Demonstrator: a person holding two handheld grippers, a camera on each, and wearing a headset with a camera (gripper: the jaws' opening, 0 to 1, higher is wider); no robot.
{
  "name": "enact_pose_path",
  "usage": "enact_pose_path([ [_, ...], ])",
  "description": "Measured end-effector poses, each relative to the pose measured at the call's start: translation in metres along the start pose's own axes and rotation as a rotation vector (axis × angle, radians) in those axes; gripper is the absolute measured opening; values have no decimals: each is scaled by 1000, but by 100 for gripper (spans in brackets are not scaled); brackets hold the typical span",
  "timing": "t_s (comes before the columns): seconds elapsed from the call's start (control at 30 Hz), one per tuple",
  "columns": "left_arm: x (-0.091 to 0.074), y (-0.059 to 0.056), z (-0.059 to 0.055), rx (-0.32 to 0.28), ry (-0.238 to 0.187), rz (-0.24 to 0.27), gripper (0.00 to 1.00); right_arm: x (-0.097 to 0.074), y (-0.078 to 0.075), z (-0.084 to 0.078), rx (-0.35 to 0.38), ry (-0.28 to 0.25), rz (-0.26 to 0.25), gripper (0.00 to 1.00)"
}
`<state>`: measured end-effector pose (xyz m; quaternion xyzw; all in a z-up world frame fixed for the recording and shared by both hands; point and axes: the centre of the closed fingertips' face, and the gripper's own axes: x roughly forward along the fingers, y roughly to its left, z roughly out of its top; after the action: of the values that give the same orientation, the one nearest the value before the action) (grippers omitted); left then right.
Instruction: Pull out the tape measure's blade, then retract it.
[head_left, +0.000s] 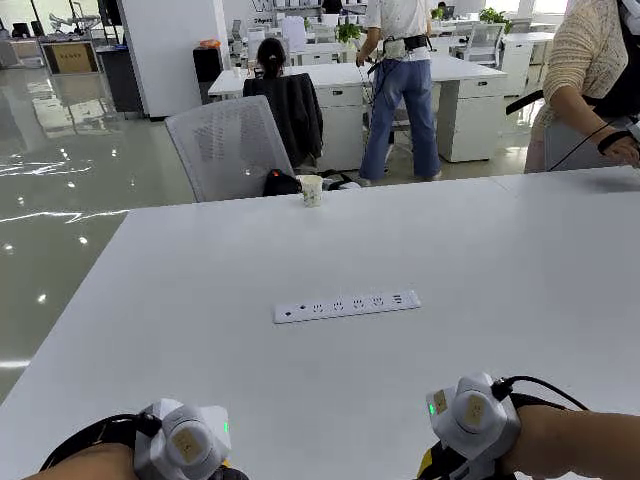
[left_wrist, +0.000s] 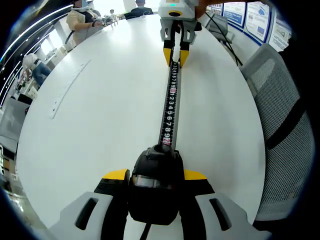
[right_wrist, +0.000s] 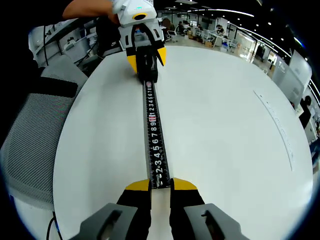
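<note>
The left claw (left_wrist: 155, 176) is clamped on the black tape measure case (left_wrist: 154, 197), and the right claw (right_wrist: 160, 185) pinches the tip of the blade (right_wrist: 152, 130). The blade runs out straight between them, numbers up, low over the white desk (right_wrist: 225, 125).

Power strip (head_left: 347, 306) is laid centrally on the table (head_left: 520, 280). Behind it, at the far edge, a cup (head_left: 311, 190) is stood, with a chair (head_left: 225, 145) set beyond. Before it, the blade (right_wrist: 154, 135) is stretched from the tape measure (left_wrist: 155, 200), in the left gripper (left_wrist: 155, 175), to the right gripper (right_wrist: 161, 185).
</note>
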<state>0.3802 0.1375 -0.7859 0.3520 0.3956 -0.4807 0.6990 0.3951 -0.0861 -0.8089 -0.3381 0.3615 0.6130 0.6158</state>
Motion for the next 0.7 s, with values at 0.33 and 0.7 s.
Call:
enact_pose_path([
  [0.33,-1,0,0,-1,-1,2,34,-3,-2,-7,7,2,-2,10],
  [0.7,0,1,-1,0,4,3,34,-7,-2,-14,15,9,-8,10],
])
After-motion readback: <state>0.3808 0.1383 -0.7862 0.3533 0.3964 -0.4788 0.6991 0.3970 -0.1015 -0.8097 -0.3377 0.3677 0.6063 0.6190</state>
